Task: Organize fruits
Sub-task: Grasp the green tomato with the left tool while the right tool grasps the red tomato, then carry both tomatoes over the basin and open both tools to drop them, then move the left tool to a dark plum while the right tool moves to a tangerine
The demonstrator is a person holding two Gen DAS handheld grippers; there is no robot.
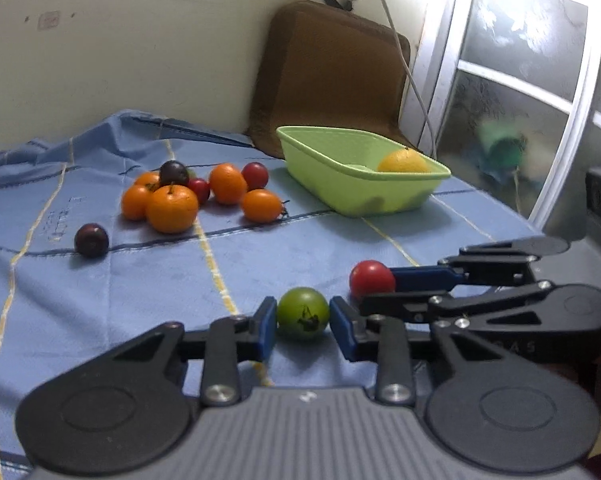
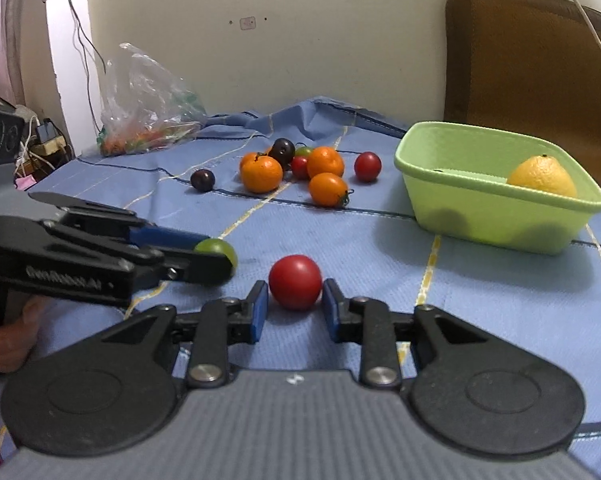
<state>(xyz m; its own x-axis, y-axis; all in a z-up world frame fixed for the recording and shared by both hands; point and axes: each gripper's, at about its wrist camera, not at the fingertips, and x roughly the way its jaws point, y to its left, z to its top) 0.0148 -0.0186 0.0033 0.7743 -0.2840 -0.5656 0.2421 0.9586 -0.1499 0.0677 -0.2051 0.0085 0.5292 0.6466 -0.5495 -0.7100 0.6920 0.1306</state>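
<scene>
Left gripper (image 1: pixel 303 318) and right gripper (image 2: pixel 295 302) apparently clamp a green tomato (image 1: pixel 302 312) and red tomato (image 2: pixel 295 282), seemingly bound for the green tub (image 2: pixel 500 216).

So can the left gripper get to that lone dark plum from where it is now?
Probably, once it releases: the left gripper grips a green tomato; bare cloth lies before the dark plum.

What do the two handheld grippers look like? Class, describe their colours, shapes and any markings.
Both the left gripper and the right gripper have black linkage arms with round pivot housings, silver screws, blue finger pads and a ribbed grey body. Pale lettering runs along the side of each; it is too blurred to read.
</scene>
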